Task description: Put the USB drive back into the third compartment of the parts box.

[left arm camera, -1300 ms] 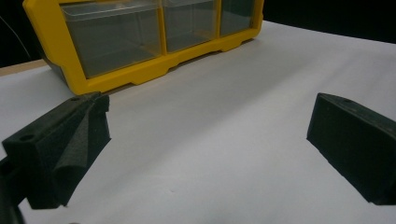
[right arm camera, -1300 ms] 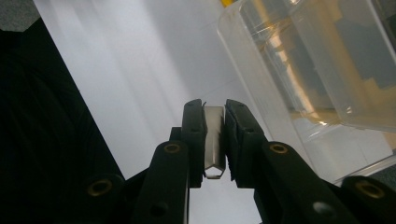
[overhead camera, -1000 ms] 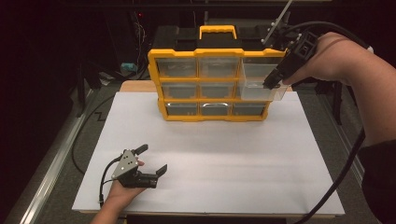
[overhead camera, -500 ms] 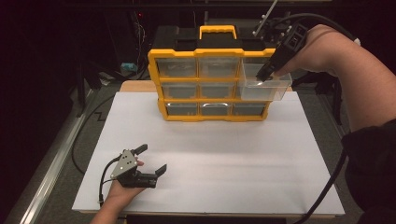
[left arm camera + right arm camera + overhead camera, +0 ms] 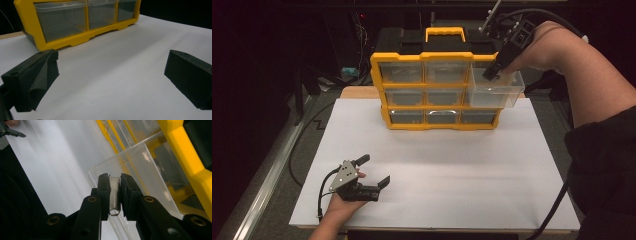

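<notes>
Drawer (image 5: 494,90) pulled from yellow organizer (image 5: 437,82), long axis toward person, right gripper (image 5: 490,73) clamping its front wall, left gripper (image 5: 373,172) released.

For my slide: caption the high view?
Right gripper pulls a clear drawer from the yellow organizer.

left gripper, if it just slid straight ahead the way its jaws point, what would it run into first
Probably the yellow drawer cabinet: the left gripper, open, points over bare white sheet toward its bottom row of drawers.
</notes>
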`<state>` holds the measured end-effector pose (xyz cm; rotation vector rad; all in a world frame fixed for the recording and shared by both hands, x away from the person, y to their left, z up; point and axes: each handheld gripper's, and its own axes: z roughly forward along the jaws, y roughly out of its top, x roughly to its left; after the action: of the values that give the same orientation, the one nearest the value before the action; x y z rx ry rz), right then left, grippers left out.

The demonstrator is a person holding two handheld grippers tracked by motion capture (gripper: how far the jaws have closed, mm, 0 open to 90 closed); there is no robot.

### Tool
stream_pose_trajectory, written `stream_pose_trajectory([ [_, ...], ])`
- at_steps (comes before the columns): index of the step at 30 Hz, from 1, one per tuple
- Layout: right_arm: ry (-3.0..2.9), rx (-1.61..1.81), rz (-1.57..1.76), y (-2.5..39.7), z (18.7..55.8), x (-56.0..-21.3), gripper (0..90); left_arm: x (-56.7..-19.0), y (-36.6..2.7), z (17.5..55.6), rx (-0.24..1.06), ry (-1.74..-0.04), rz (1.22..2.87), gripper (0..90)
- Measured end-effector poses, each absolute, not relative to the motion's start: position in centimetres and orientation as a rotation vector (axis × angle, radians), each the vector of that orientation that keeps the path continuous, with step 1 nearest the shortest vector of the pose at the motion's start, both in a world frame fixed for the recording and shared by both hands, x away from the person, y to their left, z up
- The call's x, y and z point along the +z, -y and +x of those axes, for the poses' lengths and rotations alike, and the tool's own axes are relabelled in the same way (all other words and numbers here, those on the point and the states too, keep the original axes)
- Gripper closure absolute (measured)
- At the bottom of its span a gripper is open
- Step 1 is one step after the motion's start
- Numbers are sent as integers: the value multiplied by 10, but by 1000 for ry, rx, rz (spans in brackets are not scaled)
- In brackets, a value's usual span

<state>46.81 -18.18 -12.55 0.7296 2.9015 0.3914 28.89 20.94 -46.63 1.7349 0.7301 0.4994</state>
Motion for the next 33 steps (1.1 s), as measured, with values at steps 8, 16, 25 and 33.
stream_pose_trajectory([
  [8, -2889, 387, 744, 181, 479, -129, 801, -466, -210, 289, 497, -729, 1733, 4],
  [16, -2874, 360, 755, 182, 485, -132, 801, -466, -210, 289, 498, -725, 1732, 4],
  [25, -2870, 340, 755, 181, 486, -140, 800, -466, -210, 289, 496, -723, 1732, 4],
  [33, -2879, 331, 754, 182, 488, -145, 799, -466, -209, 289, 495, -720, 1732, 4],
])
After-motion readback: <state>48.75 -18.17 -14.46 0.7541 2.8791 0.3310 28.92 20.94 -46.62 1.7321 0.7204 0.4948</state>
